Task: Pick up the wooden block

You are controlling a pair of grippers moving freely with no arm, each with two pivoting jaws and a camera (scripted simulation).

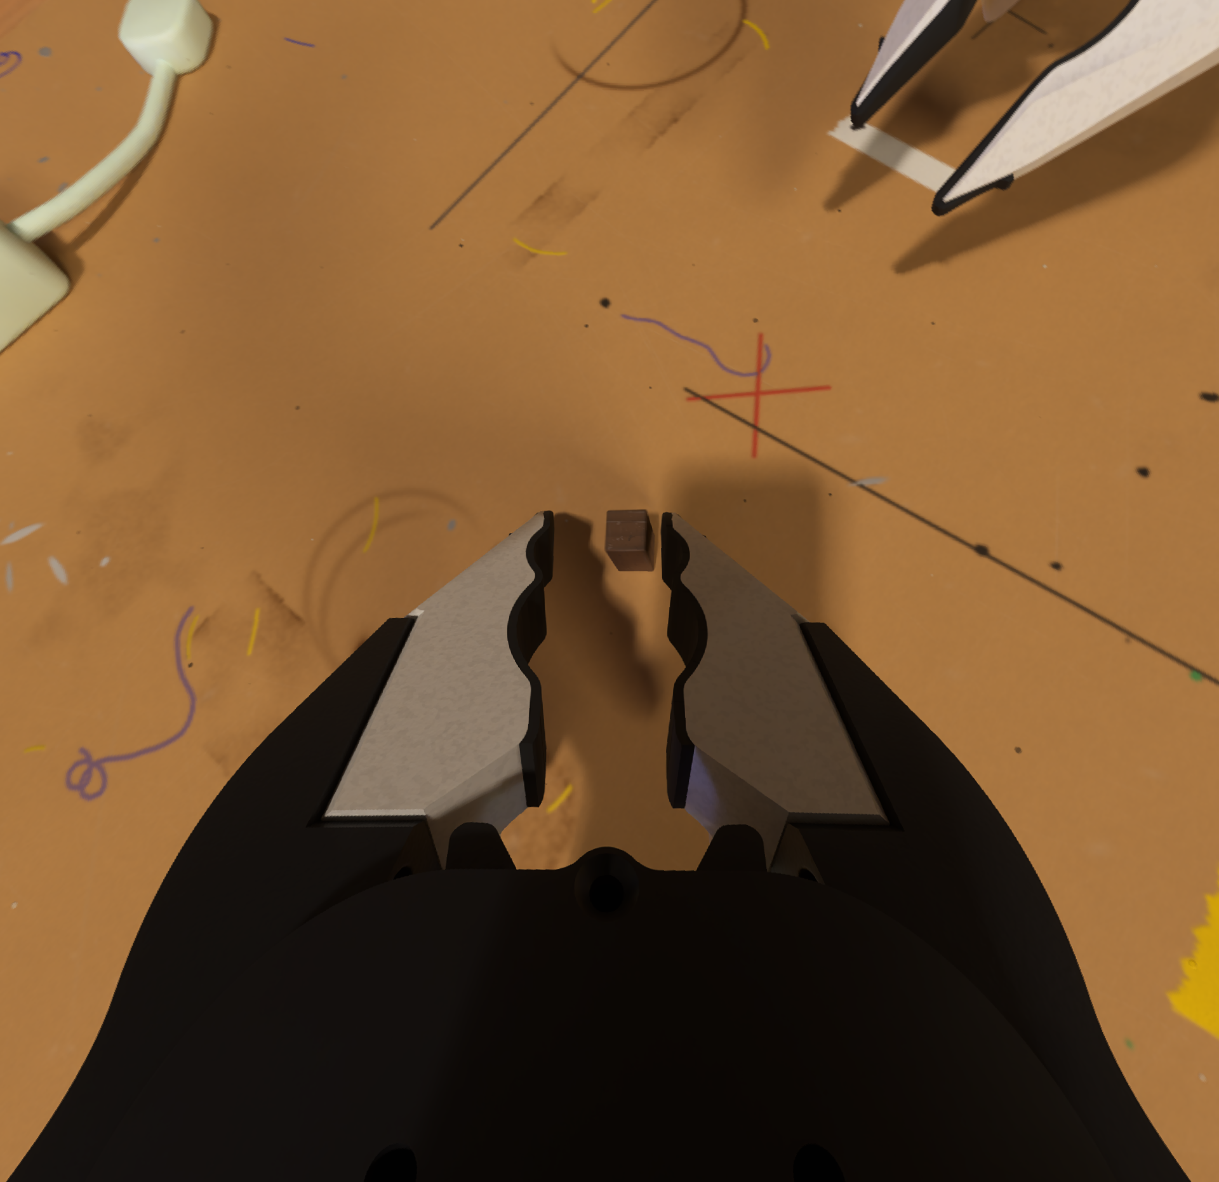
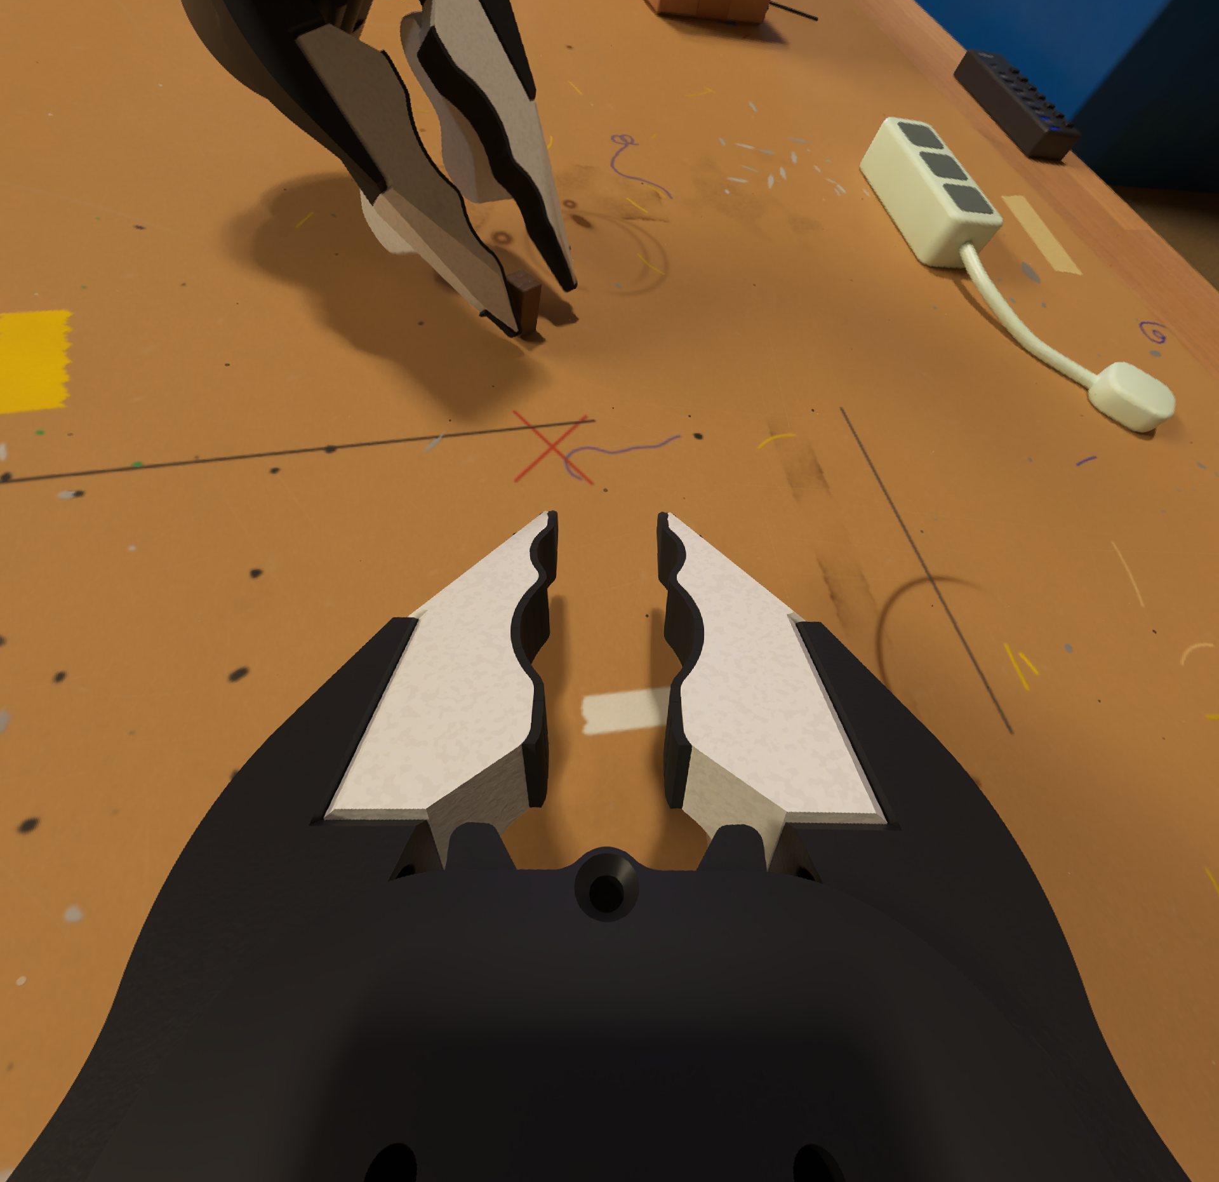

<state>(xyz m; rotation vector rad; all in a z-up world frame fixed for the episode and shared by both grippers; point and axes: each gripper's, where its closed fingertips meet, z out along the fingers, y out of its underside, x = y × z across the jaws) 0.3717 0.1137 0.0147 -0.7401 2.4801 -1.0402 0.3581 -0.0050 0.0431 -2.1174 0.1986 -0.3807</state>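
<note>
While the left gripper [image 1: 607, 523] reaches down to the tabletop [image 1: 330, 371], its fingers [image 1: 462, 655] stand apart with the wooden block [image 1: 628, 540] between the tips, nearer the right-hand finger. From the left wrist view a thin gap seems to remain on that side, though shadow makes contact hard to judge; in the right wrist view the block [image 2: 528, 302] stands upright on the tabletop just against one fingertip of that gripper [image 2: 537, 309], the other fingertip clear of it. The right gripper [image 2: 607, 523] hovers well apart, its fingers [image 2: 462, 655] parted and holding nothing, above a pale strip of tape [image 2: 623, 709]. A cream power strip [image 2: 930, 190] with its cord and plug [image 2: 1131, 395] lies off to the side, and a red cross mark [image 2: 553, 447] sits between the two grippers.
</note>
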